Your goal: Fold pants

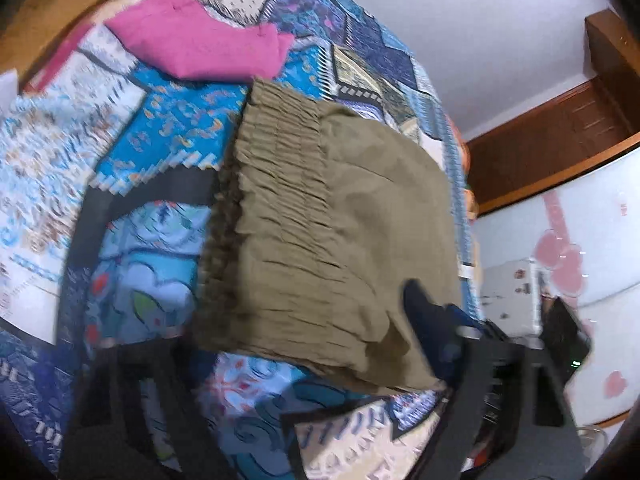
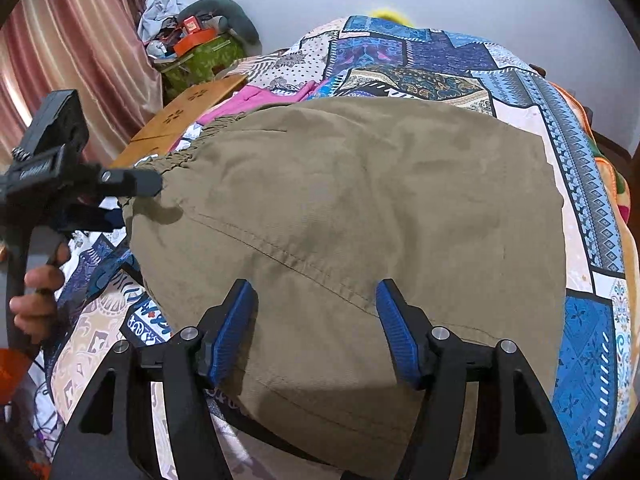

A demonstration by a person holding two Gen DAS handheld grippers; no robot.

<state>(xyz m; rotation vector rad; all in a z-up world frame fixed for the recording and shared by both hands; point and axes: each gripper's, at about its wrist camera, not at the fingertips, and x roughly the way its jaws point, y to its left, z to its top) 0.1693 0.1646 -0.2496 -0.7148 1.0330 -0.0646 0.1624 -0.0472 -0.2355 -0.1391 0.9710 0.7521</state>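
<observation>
Pants [image 2: 360, 208] lie flat on the patchwork quilt [image 2: 584, 216] as a broad olive block, and they look already doubled over, so your next move likely turns on where their edges sit relative to each tool.

In the right wrist view, your right gripper [image 2: 316, 332] hangs over the near part of the cloth. Its blue pads [image 2: 232, 332] stand apart with only fabric lying flat beneath them; nothing is pinched. The near hem runs just below and behind those fingertips, so you are past the edge rather than at it.

Your left gripper [image 2: 156, 184] comes in from the left, its dark tip at the gathered elastic waistband [image 2: 188, 152]. From its own camera only one finger shows clearly, resting by the cloth's near right corner, and the picture is smeared; you cannot tell whether it is pinching the fabric or merely touching it.

The waistband runs along the left side of the block, from near to far, so the pants point with waist to the left and the legs' fold to the right. The long axis seems to run left to right across the bed, though the fisheye bends it.

The left tool is nearer a graspable edge. A folded pink garment [image 1: 200, 40] lies beyond the waistband, just apart from it.
</observation>
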